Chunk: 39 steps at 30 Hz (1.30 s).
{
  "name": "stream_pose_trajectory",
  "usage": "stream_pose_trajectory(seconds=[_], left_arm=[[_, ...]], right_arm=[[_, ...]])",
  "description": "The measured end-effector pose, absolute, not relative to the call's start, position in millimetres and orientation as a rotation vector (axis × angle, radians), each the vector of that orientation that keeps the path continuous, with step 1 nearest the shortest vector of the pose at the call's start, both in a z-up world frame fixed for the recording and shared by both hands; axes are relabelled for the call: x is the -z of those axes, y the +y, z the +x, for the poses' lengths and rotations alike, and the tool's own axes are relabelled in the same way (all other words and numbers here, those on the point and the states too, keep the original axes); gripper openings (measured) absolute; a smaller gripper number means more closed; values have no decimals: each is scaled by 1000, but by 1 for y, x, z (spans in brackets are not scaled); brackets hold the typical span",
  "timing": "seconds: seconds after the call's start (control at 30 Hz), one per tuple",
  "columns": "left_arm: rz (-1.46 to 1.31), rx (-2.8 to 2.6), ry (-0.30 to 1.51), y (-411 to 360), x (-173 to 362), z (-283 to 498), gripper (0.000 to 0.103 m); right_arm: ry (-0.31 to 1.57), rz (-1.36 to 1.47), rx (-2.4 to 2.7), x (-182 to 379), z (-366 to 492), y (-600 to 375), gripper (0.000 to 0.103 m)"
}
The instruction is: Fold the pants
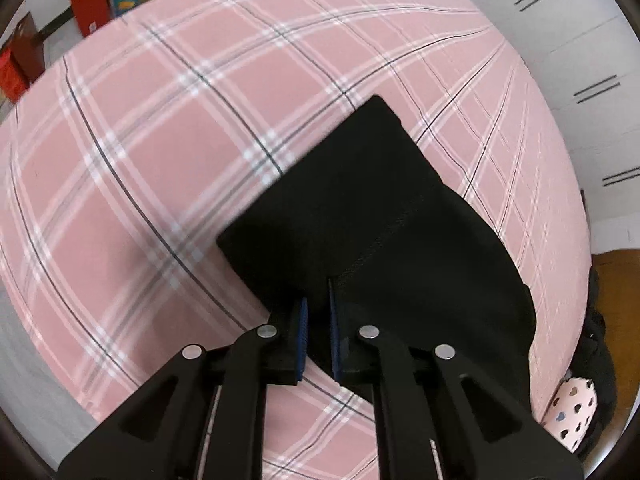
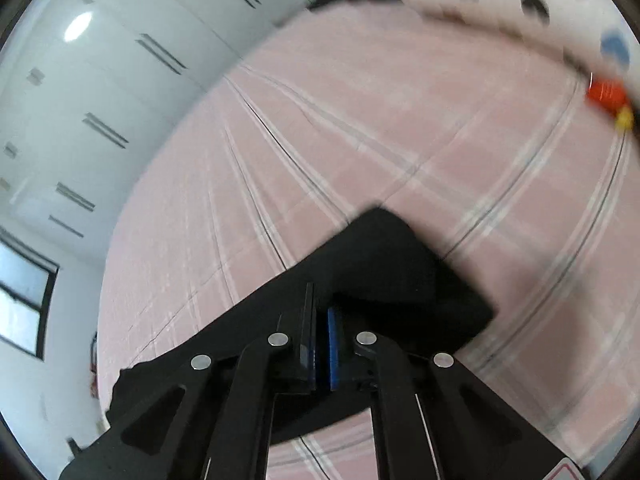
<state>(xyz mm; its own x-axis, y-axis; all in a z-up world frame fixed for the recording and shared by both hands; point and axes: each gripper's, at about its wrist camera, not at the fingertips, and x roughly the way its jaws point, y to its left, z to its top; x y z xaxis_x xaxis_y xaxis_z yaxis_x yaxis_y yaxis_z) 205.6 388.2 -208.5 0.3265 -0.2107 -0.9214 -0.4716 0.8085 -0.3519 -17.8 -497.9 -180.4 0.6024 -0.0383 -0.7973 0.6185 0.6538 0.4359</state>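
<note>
Fingers (image 1: 301, 322) of both the left gripper (image 1: 318, 320) and right gripper (image 2: 320, 332) clamped on black pants (image 1: 360, 208) over the pink plaid bed (image 1: 160, 160); likely slippage or skewed fold from uneven pull.

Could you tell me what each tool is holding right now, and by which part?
Both the left tool and the right tool are shut on the black pants, each pinching a near edge of the fabric.
</note>
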Motion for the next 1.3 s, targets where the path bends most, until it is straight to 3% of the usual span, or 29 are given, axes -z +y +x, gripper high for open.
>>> stream_pose_trajectory(seconds=[0.17,0.27,0.33,0.43,0.53,0.67,0.77,0.9,1.03,1.23,1.3], left_arm=[[-590,-216,1305,379,237,205,11],[-599,-221,1277,378,233,199,13],[-562,-227,1275,379,223,195,18],[-528,-285,1226,384,201,179,39],[-583,-295,1134,384,177,158,40],[-529,-195,1095,345,160,172,41],[-440,-188,1158,316,178,199,43],[-400,-316,1243,328,227,205,40],[-478,-264,1189,340,232,194,40],[-393,-229,1187,332,232,189,41],[-355,-226,1182,327,230,187,44]], right_arm=[[1077,783,484,261,-22,-501,4],[1017,840,498,250,-32,-500,12],[1024,797,522,238,-38,-499,16],[984,693,566,211,-51,-493,19],[951,595,476,185,-43,-461,19],[1001,530,217,182,16,-380,19],[1069,445,-18,188,78,-293,18],[1144,382,-297,196,171,-169,18],[1194,266,-426,213,247,-78,18],[1281,183,-298,267,338,-16,17],[1263,223,-269,271,355,-11,11]])
